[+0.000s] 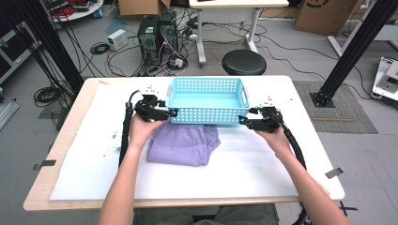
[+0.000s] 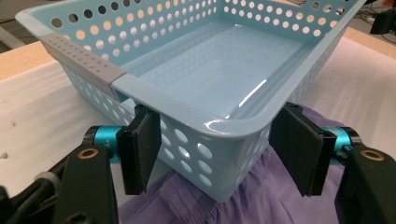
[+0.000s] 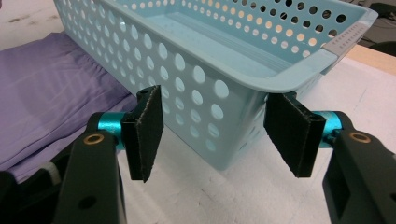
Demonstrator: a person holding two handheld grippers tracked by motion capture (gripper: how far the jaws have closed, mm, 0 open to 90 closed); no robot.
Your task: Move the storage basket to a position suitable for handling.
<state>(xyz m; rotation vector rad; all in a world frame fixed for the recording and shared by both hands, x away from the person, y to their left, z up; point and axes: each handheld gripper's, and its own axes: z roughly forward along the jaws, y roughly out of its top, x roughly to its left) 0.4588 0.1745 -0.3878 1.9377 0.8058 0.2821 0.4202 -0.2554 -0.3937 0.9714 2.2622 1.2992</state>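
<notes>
At mid-table, a light-blue perforated basket point(image 1: 206, 101) sits empty, its near wall overlapping a folded purple garment point(image 1: 184, 144). Left gripper point(image 1: 165, 114) and right gripper point(image 1: 246, 121) bracket its 2 near corners, jaws apart and not pressing, seemingly to shift it. White mat point(image 1: 281, 159) leaves room all around.

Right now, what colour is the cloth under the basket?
Purple cloth, clearest in the high view.
</notes>
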